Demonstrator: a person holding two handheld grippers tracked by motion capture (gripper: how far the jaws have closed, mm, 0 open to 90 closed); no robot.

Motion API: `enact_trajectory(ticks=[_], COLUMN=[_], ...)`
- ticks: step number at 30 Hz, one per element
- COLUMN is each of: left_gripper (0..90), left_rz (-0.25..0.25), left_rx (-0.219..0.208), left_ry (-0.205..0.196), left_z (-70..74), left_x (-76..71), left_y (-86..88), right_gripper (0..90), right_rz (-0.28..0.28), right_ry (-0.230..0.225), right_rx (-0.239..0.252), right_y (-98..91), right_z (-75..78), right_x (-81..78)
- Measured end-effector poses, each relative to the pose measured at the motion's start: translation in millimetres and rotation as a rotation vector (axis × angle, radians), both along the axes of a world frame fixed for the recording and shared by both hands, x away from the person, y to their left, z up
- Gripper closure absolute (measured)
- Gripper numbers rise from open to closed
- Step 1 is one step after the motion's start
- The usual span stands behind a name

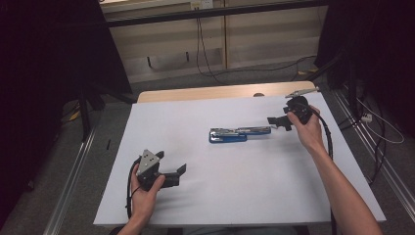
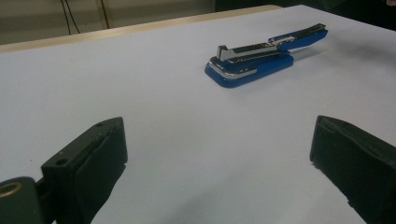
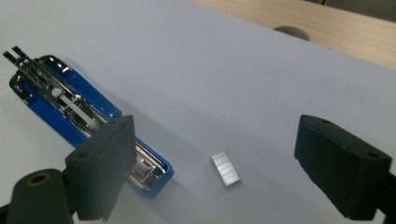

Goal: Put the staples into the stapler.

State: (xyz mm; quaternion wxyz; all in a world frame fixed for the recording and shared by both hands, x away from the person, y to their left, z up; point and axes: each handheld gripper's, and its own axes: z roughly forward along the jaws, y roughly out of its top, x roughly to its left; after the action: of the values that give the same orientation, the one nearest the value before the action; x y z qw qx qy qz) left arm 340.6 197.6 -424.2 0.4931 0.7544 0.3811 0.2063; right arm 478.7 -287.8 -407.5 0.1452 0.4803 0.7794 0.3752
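Silvery staple strip (image 3: pixel 226 170) lies just beside the opened blue stapler (image 3: pixel 70 112): light, stiff, slick, snaps easily, so I'd pinch its long sides. My right gripper (image 3: pixel 224 163) gapes wide over it; left gripper (image 2: pixel 219 163) too, empty, well away from the stapler.

Blue stapler (image 2: pixel 261 58) is seen lying opened out on the white bench (image 2: pixel 154 84), top arm swung back & extended away toward upper right. Left gripper (image 2: pixel 219 158) is held low w/ jaws set wide apart, nothing between them; stapler sits well beyond.
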Motion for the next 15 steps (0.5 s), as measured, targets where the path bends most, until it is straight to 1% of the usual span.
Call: enact_trajectory(ticks=[1,2,5,6,8,11,13,15], left_gripper=[4.2,4.2,4.2,4.2,4.2,4.2,4.2,4.2], left_rz=[0.007,0.005,-0.006,-0.008,-0.011,-0.013,-0.014,-0.016], left_rx=[-0.006,-0.005,-0.004,-0.005,-0.001,0.003,0.004,0.004], left_ry=[0.0,0.0,-0.003,0.0,-0.001,-0.001,0.0,-0.004], left_z=[0.1,0.2,0.3,0.1,0.1,-0.1,-0.1,0.2], left_x=[-0.3,-0.3,-0.2,-0.3,-0.4,-0.1,-0.4,-0.4], left_y=[0.0,0.1,-0.2,-0.6,-0.7,-1.2,-1.4,-1.1], right_gripper=[12.3,12.6,12.9,12.6,11.0,13.0,15.1,17.9], right_rz=[0.003,0.008,0.015,0.032,0.037,0.054,0.057,0.05], right_ry=[0.009,0.006,0.01,0.011,0.012,0.02,0.036,0.031], right_rx=[-0.005,-0.017,-0.03,-0.038,-0.048,-0.06,-0.076,-0.082], right_y=[0.0,0.2,1.3,1.7,3.4,5.1,4.0,0.2], right_z=[-0.2,0.0,0.9,0.8,2.4,5.3,6.6,7.2], right_x=[1.8,3.2,5.4,5.5,5.4,6.7,9.0,11.4])
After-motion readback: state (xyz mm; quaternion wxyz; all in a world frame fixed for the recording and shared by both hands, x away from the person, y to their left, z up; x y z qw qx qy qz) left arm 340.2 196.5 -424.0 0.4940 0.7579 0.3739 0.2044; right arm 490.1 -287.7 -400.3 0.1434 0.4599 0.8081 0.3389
